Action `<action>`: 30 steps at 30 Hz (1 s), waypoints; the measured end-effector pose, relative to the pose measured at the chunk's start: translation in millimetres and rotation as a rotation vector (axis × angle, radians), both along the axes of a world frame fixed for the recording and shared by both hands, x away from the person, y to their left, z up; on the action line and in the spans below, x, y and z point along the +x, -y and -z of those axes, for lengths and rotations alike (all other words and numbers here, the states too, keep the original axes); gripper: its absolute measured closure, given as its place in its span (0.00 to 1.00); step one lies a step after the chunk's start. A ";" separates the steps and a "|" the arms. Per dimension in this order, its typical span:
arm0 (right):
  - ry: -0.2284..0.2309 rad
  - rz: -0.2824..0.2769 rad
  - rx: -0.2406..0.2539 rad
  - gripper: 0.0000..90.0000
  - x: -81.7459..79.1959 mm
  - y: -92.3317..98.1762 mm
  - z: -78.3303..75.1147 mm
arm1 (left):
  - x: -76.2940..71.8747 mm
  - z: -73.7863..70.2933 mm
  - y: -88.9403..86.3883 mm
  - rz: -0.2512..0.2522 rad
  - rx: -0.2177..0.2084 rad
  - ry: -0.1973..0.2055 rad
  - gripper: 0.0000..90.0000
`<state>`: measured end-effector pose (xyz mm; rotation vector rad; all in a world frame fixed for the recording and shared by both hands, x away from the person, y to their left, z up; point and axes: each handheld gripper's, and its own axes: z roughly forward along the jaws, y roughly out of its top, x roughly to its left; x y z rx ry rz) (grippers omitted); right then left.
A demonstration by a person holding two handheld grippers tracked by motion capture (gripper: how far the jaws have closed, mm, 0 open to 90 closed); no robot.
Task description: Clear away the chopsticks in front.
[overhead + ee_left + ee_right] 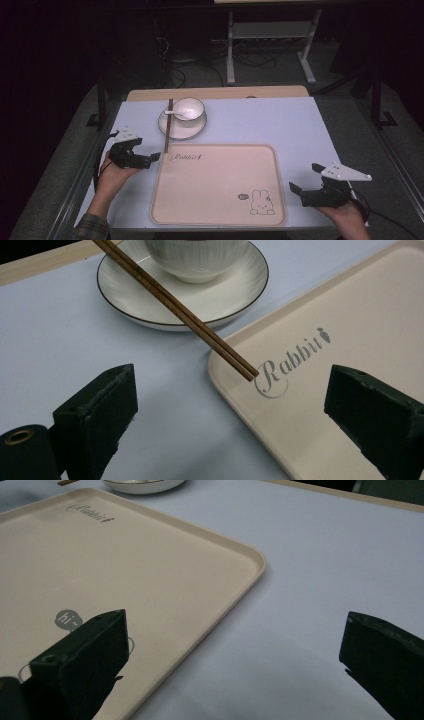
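A beige tray [215,185] printed "Rabbit" with a bunny drawing lies at the table's front middle, and nothing lies on it. Behind its far left corner a white bowl [189,110] with a spoon [175,114] stands on a saucer [180,131]. Brown chopsticks [168,125] lean over the saucer's left rim, their tips at the tray corner. My left gripper [147,156] is open just left of that corner. In the left gripper view it [235,415] faces the chopsticks' tips [180,310], the saucer [225,295] and the tray [350,305]. My right gripper [306,178] is open, straddling the tray's right rim [125,555].
A pale blue mat [280,125] covers the table, with a wooden strip [215,93] along the far edge. Beyond stand a white desk frame [270,40] and floor cables [200,62]. Dark posts [101,100] flank the table.
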<state>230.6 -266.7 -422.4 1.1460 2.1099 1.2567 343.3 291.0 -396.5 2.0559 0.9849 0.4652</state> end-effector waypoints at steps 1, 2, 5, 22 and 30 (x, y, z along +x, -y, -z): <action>0.000 -0.002 0.001 0.00 0.0 -0.2 0.3 | 2.9 -0.5 1.5 0.000 0.001 0.003 0.07; 0.000 -0.004 0.001 0.00 0.0 -0.4 0.4 | 6.5 -1.3 3.4 -0.001 0.001 0.000 0.07; 0.001 -0.005 0.005 0.00 -0.3 -0.4 0.4 | 16.2 -3.6 7.0 -0.004 0.002 0.000 0.07; 0.004 0.002 0.025 0.00 -1.4 2.9 -0.3 | 81.4 1.5 27.8 -0.056 0.039 -0.034 0.22; 0.002 0.006 0.040 0.00 -1.6 5.8 -0.1 | 104.6 12.1 36.1 -0.069 0.062 -0.108 0.47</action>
